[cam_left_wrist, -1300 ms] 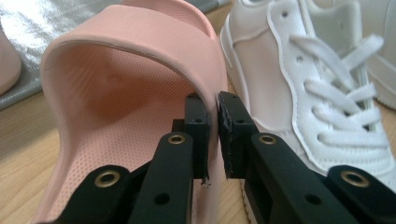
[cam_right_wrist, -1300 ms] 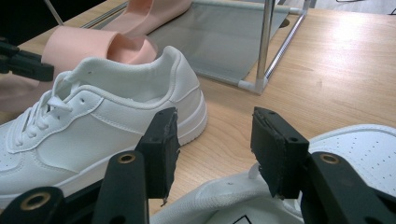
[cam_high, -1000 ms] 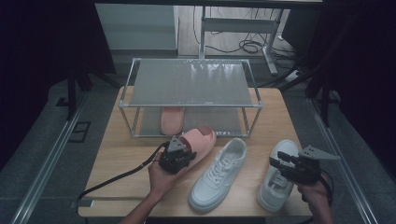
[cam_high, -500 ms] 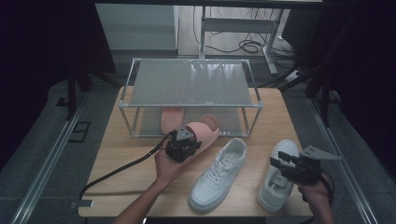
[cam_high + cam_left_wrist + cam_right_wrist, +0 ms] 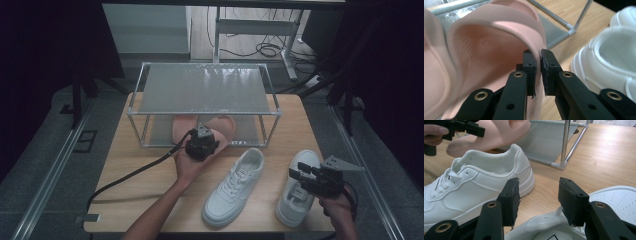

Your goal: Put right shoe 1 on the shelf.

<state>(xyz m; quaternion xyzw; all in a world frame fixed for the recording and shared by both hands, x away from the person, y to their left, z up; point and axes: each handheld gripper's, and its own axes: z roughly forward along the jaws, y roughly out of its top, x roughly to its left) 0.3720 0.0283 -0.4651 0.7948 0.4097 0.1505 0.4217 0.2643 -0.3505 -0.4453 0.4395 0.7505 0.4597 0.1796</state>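
The left gripper (image 5: 202,144) had its jaws pinched almost shut on the side wall of a pink slide (image 5: 499,37), holding it at the front edge of the rack (image 5: 202,114), its toe just under the rack's upper shelf. In the left gripper view the strap arched over the footbed, and the jaws clamped its thin edge between them. A second pink slide (image 5: 181,127) lay on the lower shelf, just beside the held one on its left; whether the two touched could not be told.

The rack's front posts and low front rail stood to either side of the held slide. Right of it, on the wooden table (image 5: 130,165), lay a white sneaker (image 5: 234,186), angled with its heel toward the rack and its toe toward the person, close to the held slide but apart from it. A second sneaker (image 5: 295,197) lay farther right.

The right gripper (image 5: 300,177) hung over that second sneaker with its jaws wide apart and nothing between them; in the right gripper view they straddled the sneaker's collar without touching it. The left gripper's cable (image 5: 130,175) trailed across the table toward its front left corner.
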